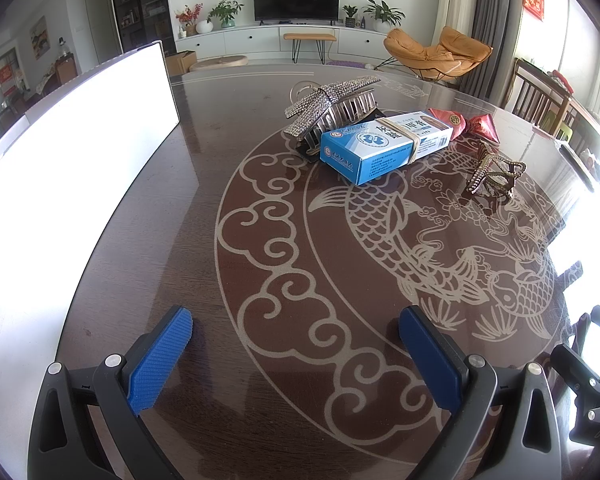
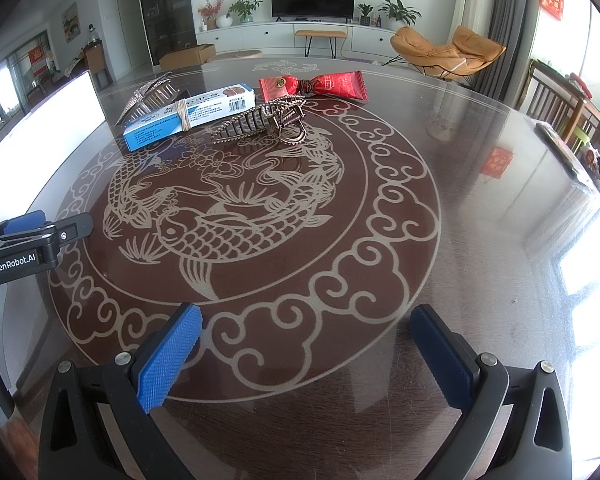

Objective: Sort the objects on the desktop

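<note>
A blue-and-white medicine box (image 1: 384, 146) (image 2: 190, 116) with a rubber band lies on the dark round table (image 1: 180, 260) (image 2: 460, 200). A rhinestone star hair claw (image 1: 332, 110) (image 2: 148, 96) lies behind it. A bronze hair claw (image 1: 494, 174) (image 2: 266, 120) lies to the right of the box. A red candy wrapper (image 1: 466, 124) (image 2: 314, 84) lies farther back. My left gripper (image 1: 296, 332) is open and empty, well short of the box. My right gripper (image 2: 306, 328) is open and empty, well short of the bronze claw. The left gripper also shows at the left edge of the right wrist view (image 2: 32, 236).
A bright white tray or board (image 1: 60, 168) (image 2: 48, 132) lies on the table's left side. Chairs (image 1: 540, 100) stand beyond the table's right edge. Some items lie at the far right rim (image 2: 572, 156). The room has a TV, plants and an orange lounge chair.
</note>
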Tool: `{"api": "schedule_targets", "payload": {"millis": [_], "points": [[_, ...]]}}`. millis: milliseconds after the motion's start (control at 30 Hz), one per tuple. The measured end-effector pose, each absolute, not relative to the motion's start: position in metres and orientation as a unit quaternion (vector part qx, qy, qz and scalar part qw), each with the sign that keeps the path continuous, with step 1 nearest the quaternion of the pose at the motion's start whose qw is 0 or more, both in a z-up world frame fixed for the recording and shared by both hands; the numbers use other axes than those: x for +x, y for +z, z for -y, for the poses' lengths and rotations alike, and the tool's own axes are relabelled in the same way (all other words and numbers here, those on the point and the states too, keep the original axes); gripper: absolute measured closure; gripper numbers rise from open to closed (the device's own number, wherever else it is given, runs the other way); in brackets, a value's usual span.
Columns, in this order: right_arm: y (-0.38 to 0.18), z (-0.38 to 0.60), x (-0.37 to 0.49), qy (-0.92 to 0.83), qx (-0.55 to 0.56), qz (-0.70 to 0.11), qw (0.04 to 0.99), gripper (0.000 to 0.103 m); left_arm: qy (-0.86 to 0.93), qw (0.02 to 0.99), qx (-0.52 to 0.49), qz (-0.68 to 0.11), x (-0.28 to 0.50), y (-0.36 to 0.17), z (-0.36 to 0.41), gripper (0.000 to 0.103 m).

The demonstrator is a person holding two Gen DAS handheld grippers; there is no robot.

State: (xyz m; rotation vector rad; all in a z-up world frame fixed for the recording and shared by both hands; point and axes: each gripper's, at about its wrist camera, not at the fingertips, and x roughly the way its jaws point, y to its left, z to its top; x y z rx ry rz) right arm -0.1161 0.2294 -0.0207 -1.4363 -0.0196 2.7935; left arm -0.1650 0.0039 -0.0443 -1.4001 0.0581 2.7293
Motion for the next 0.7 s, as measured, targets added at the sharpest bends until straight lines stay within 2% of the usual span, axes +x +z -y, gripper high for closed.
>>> {"api": "schedule_targets", "payload": {"millis": [400,500,700], "points": [[-0.021,-0.229,-0.117,0.889,-0.457,0.006,0.001,0.0,0.889,0.037,-0.456,-0.019,-0.165,-0.045,-0.004,0.0],[-0.018,-0.234,-0.125,0.89,-0.455,-0.004,-0.026,0.0,0.889,0.037,-0.456,-0.019,-0.165,-0.045,-0.004,0.0],[0.016,-0.242,-0.219,0.9,-0.426,-0.075,-0.061,0.0,0.889,0.037,-0.456,-0.019,-0.165,-0.044,-0.004,0.0]]}}
